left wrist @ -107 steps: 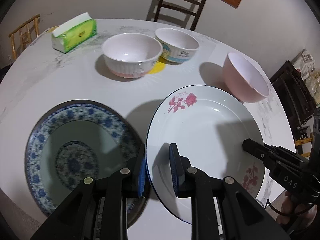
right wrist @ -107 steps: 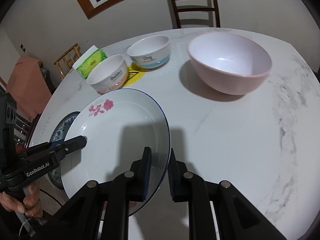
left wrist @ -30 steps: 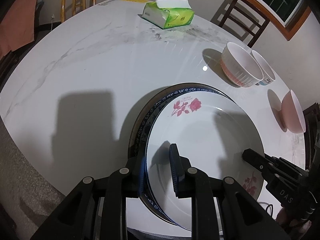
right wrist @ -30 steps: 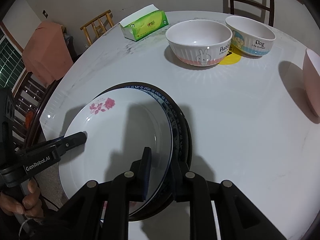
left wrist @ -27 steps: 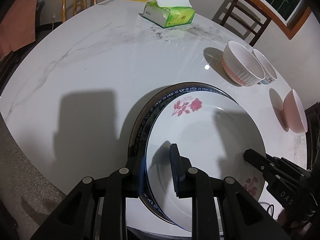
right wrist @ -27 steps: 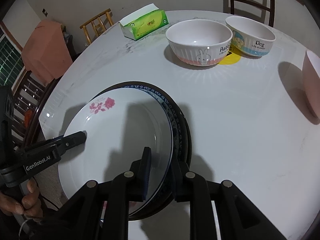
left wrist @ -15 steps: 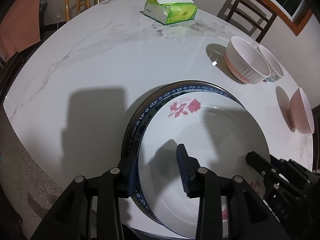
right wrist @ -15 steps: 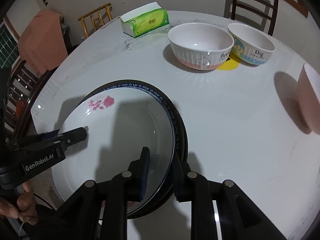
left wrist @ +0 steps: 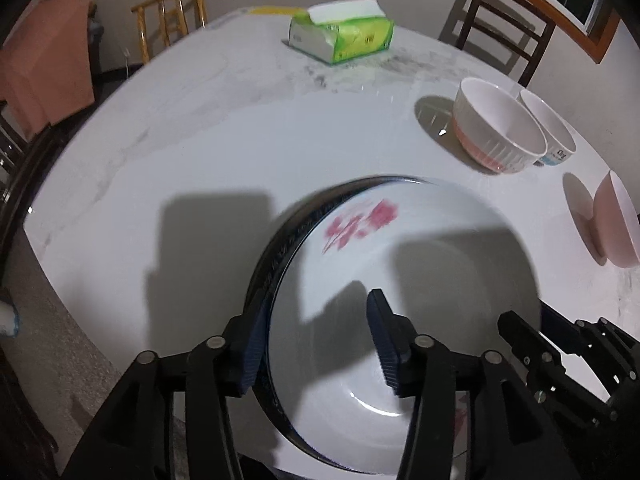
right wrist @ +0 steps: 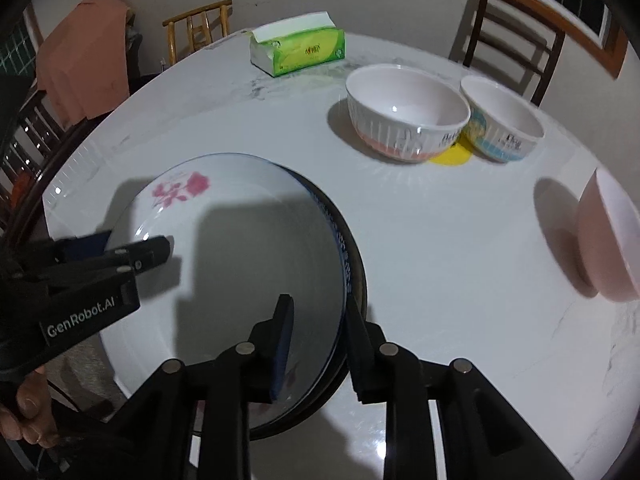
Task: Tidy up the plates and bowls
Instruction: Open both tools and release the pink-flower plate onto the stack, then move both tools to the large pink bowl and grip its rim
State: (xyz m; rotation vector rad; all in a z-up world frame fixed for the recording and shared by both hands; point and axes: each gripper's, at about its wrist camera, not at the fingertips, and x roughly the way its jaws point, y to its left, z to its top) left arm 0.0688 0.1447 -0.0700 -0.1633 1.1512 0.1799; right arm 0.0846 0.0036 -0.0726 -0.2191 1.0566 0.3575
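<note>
A white plate with red roses [left wrist: 420, 280] [right wrist: 240, 256] lies stacked on a blue-patterned plate [left wrist: 276, 264] [right wrist: 344, 256] near the table's front edge. My left gripper [left wrist: 316, 344] is open, its jaws straddling the plates' left rims. My right gripper [right wrist: 320, 340] is open, its jaws straddling the right rims. A ribbed white and pink bowl [left wrist: 496, 132] [right wrist: 404, 112], a white and blue bowl [left wrist: 552, 136] [right wrist: 504, 124] and a pink bowl [left wrist: 616, 224] [right wrist: 608, 240] stand to the right.
A green tissue pack [left wrist: 340, 38] [right wrist: 298, 50] lies at the back of the round white marble table [left wrist: 200, 140] [right wrist: 440, 240]. Wooden chairs [left wrist: 508, 28] [right wrist: 196, 28] stand around it. A yellow patch [right wrist: 450, 156] lies between two bowls.
The rose plate was carried left by both grippers and set on the blue-patterned plate. Both grippers have since opened and let go of its rim.
</note>
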